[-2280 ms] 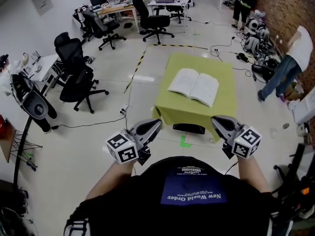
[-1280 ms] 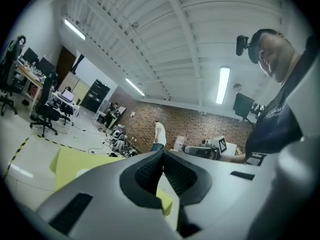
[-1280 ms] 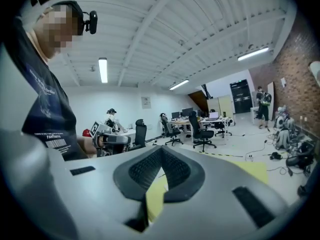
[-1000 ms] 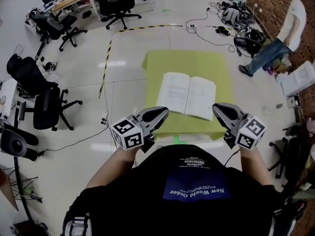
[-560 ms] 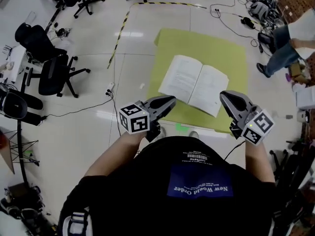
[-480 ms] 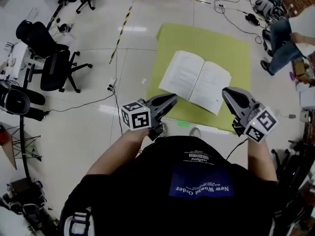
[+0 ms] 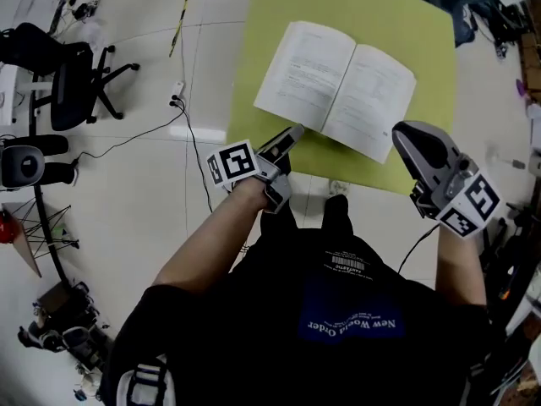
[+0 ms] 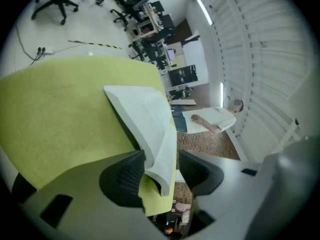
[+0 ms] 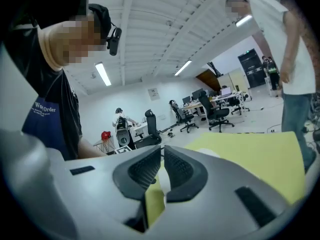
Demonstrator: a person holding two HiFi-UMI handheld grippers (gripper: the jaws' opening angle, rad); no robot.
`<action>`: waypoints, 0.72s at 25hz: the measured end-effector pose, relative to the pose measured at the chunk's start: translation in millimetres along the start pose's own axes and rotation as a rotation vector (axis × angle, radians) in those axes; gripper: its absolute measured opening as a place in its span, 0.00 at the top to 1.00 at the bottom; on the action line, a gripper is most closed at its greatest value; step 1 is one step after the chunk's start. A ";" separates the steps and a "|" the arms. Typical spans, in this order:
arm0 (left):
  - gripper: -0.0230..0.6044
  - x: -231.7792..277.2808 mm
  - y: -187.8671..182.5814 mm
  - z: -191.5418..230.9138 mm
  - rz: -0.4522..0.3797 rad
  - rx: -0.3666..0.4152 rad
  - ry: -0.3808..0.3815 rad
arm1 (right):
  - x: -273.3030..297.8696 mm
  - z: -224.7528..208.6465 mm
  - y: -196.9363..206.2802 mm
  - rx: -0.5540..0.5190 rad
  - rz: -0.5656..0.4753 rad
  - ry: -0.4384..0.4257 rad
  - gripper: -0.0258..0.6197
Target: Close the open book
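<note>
The open book (image 7: 334,87) lies flat on the yellow-green table (image 7: 363,7), white pages up. My left gripper (image 7: 292,134) is at the book's near left corner. In the left gripper view its jaws are opening, and the book (image 8: 150,124) has its corner edge between them; the pads of the left gripper (image 8: 160,171) do not press on it. My right gripper (image 7: 404,134) hovers beside the book's near right corner, apart from it. Seen in the right gripper view, the right gripper (image 9: 161,166) is shut on nothing, level with the table (image 9: 250,149).
Office chairs (image 7: 68,74) and a floor cable (image 7: 186,117) lie left of the table. A person (image 9: 285,59) stands by the table's far side, and the left gripper view also shows the person (image 8: 215,119). More chairs and desks (image 9: 215,114) stand further back.
Both grippers have sunk to the table's near edge. The left one has rolled, reached the book's near left corner and opened its jaws. The right one stays shut.
</note>
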State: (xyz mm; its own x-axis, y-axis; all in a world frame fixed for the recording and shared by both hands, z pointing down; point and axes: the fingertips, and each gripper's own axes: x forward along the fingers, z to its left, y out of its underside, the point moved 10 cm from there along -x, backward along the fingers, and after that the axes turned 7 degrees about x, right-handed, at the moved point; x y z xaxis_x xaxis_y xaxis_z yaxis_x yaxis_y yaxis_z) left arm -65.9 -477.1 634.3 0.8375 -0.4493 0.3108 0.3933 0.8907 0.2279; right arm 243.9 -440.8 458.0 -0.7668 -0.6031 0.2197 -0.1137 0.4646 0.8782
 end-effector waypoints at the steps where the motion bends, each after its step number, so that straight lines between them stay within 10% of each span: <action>1: 0.63 4.9 -1.0 6.5 -0.009 -0.033 -0.014 | 2.4 -1.5 5.3 0.012 0.001 -0.004 0.97; 11: 0.58 43.0 -16.9 36.8 -0.135 -0.179 0.084 | 21.6 2.1 29.8 0.065 -0.008 -0.053 0.96; 18: 0.69 38.9 -29.8 15.5 -0.185 0.013 0.194 | 21.2 7.2 30.9 0.074 0.008 -0.041 0.96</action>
State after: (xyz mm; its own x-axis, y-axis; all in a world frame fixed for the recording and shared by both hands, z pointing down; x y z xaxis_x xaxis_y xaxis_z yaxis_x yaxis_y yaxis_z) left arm -50.9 -522.2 653.9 0.8095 -0.5816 0.0801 0.5426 0.7932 0.2764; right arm 219.6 -434.6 486.7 -0.7932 -0.5727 0.2071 -0.1531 0.5167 0.8424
